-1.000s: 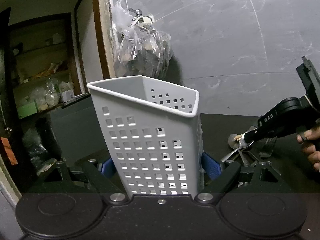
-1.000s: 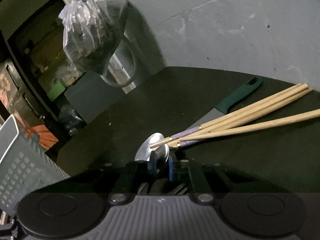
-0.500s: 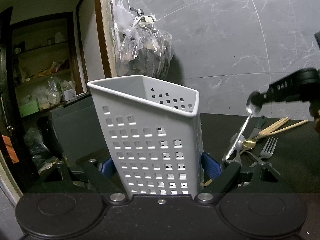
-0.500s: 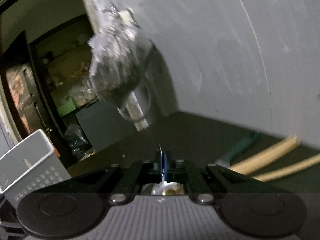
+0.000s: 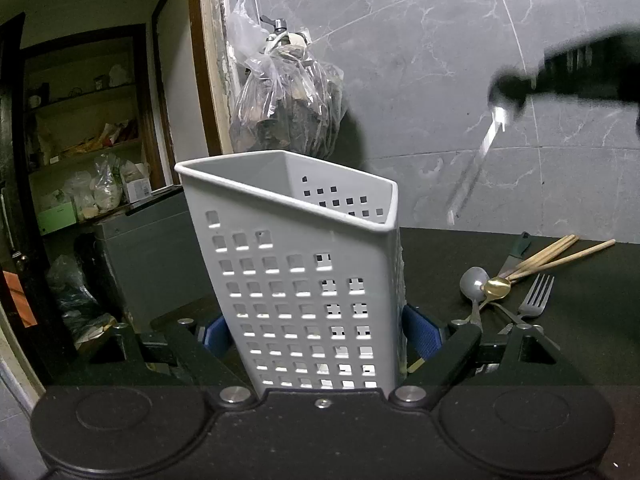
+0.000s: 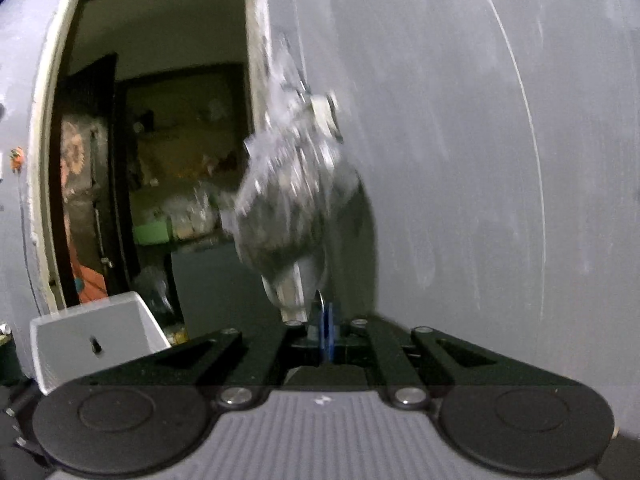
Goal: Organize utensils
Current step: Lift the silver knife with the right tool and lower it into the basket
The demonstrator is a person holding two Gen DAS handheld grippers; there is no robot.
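Scanning from the left edge of the left wrist view, we note a dark doorway onto a back room, its shelves (image 5: 86, 128) crowded with bags and small boxes; a green box (image 5: 56, 216) sits low there, any print on it too small to read. Next comes a wooden door frame (image 5: 204, 60), then a grey marble-look tiled wall (image 5: 420, 60) with a clear plastic bag (image 5: 288, 108) of dark contents hanging from a tap-like fitting. Centre: the left gripper (image 5: 316, 336) has its blue pads pressed on both sides of a white perforated utensil holder (image 5: 304, 280), which stands tilted on the black counter (image 5: 580, 320). We cannot see inside the holder. Right of it, loose on the counter, lie a silver spoon (image 5: 472, 284), a gold spoon (image 5: 496, 288), a fork (image 5: 536, 296), wooden chopsticks (image 5: 560, 256) and a green-handled knife (image 5: 516, 250), bunched together and overlapping. Upper right, the blurred right gripper (image 5: 508, 92) is clamped on a spoon (image 5: 480, 160) that hangs slanting down in front of the wall, above the counter and to the right of the holder. From its own camera, the right gripper's jaws meet on a thin metal edge. We find no readable lettering in either view.
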